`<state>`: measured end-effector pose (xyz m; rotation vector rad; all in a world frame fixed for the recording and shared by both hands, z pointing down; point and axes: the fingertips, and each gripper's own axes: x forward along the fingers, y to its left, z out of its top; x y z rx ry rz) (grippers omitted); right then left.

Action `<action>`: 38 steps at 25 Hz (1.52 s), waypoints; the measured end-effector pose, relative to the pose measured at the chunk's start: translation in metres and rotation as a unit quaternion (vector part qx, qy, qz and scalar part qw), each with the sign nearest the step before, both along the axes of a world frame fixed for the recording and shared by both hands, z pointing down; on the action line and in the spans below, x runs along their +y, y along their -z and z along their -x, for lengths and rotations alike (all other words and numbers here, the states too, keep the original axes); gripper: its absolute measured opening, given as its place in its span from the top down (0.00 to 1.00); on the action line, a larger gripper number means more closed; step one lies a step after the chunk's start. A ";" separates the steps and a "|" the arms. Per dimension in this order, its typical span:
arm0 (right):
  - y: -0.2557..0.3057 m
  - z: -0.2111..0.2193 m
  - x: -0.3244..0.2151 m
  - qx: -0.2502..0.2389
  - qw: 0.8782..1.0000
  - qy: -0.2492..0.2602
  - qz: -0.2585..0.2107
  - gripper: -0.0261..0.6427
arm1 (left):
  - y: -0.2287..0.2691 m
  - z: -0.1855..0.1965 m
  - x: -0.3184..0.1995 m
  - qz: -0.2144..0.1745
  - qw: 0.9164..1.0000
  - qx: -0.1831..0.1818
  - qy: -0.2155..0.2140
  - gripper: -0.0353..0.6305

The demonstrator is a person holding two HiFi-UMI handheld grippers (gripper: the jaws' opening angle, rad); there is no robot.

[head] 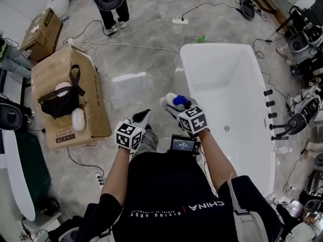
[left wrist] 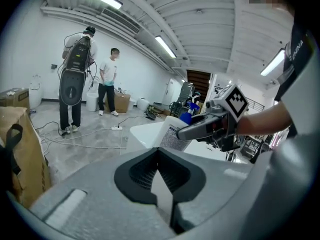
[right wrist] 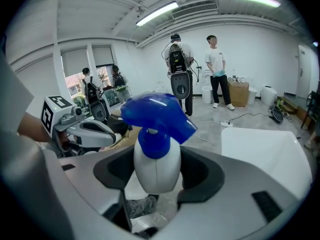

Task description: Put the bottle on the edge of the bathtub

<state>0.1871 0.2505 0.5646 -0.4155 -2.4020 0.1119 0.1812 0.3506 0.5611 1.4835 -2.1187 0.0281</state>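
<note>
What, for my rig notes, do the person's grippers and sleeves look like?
Both the left gripper and the right gripper have pale grey shells with black ribbed pads inside the jaws. Each carries a white cube printed with black square markers. The person wears a black short-sleeved T-shirt with white lettering.

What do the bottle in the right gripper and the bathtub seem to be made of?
The bottle looks like white plastic with a soft sheen, and its blue spray head like glossier plastic. Both are smoothly moulded. The bathtub looks like glossy white acrylic or enamel, and its even shine leaves that open.
</note>
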 end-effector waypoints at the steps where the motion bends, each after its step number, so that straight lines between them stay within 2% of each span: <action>1: 0.001 0.015 0.001 0.000 1.000 -0.002 -0.002 0.56 | 0.003 0.017 -0.001 -0.002 1.000 -0.003 -0.005 0.93; 5: 0.010 0.075 0.003 -0.004 1.000 -0.018 -0.011 0.56 | 0.013 0.079 -0.003 -0.007 0.999 -0.012 -0.030 0.93; 10: 0.014 0.127 0.011 0.001 0.999 -0.031 -0.014 0.55 | 0.018 0.131 -0.001 -0.007 0.998 -0.015 -0.055 0.93; 22: -0.006 0.199 -0.006 0.021 0.999 -0.048 -0.013 0.56 | -0.005 0.202 -0.016 -0.007 0.997 0.006 -0.074 0.93; 30: -0.013 0.303 -0.049 0.010 0.999 -0.047 -0.005 0.56 | -0.008 0.297 -0.056 0.006 0.997 -0.004 -0.080 0.93; 34: -0.001 0.357 -0.091 -0.003 0.998 -0.061 0.005 0.55 | -0.003 0.351 -0.097 0.020 0.996 -0.009 -0.088 0.93; 38: 0.005 0.391 -0.132 -0.004 0.998 -0.068 0.010 0.55 | 0.005 0.390 -0.140 0.020 0.995 -0.017 -0.100 0.93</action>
